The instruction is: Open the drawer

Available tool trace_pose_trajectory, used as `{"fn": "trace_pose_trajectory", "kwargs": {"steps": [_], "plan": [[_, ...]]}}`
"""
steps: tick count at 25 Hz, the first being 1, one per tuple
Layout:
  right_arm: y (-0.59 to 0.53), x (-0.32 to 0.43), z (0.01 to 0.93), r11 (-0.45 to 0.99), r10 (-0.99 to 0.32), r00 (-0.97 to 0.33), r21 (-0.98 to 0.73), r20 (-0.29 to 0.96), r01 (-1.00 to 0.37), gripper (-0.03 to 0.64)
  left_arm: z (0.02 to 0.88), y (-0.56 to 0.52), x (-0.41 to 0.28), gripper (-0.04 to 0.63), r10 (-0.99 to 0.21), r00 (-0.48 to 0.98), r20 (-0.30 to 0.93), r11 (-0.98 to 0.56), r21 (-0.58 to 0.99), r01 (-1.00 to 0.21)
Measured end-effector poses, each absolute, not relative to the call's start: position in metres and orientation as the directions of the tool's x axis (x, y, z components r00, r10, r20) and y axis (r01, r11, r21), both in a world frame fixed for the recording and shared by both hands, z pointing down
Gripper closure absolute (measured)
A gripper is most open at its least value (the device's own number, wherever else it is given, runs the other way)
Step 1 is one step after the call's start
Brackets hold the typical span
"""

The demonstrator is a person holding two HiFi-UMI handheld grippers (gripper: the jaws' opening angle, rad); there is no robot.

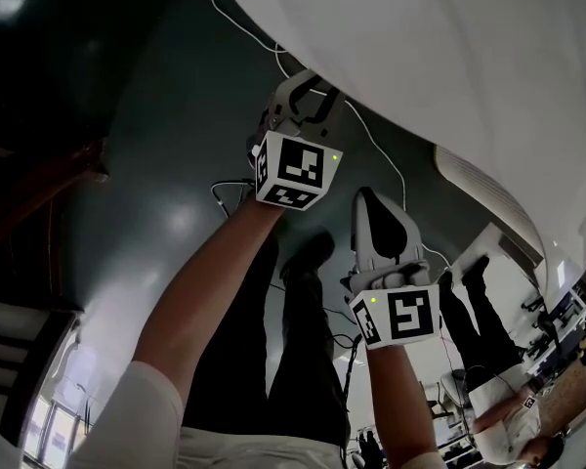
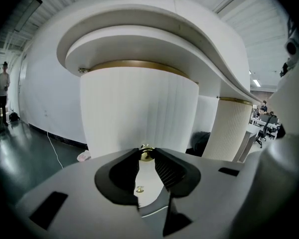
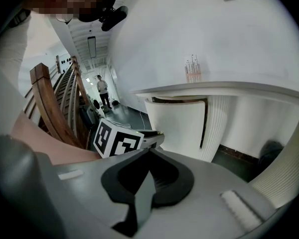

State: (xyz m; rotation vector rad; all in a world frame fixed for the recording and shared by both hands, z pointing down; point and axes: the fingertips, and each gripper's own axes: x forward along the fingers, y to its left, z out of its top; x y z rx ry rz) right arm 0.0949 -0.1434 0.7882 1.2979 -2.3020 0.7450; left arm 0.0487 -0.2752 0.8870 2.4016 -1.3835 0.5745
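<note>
One small brass knob [image 2: 146,156] on the drawer front [image 2: 139,108] carries the whole job, and the left gripper [image 2: 147,153] is clamped on it, the ribbed pads pinching it right at the jaw tips. That drawer front is a tall, curved, white ribbed panel tucked under the overhanging white counter [image 2: 154,29], with the knob low on the panel. In the right gripper view a dark line runs along the top and down the right edge of the drawer front; I cannot tell whether it is just the seam or the first crack of opening, so at most the drawer stands barely ajar. The reach and the grasp therefore look done, and what is left, as I judge it, is nearly the whole pull straight out from the cabinet. The right gripper [image 3: 149,152] hangs back from the drawer front, off to its side, jaws together with nothing between them and no part in the grip. Below the drawer front lie the dark glossy floor [image 1: 156,164] and a thin white cable [image 1: 371,145] trailing across it.
</note>
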Motion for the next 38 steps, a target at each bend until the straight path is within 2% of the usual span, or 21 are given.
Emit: {"fn": "trace_pose_trajectory", "kwargs": {"steps": [26,38], "plan": [[-0.111,0.067,0.786,0.469,-0.642,-0.529,-0.26,0.556,-0.844,0.606,0.893,-0.167,0.001,0.492,-0.705,0.49,0.512,-0.522,0.093,-0.848],[-0.084,0.051,0.784,0.499,-0.638,-0.548,-0.251,0.541,-0.829,0.607,0.899,-0.114,-0.031,0.492,-0.71,0.451,0.541,-0.477,0.102,-0.873]]}}
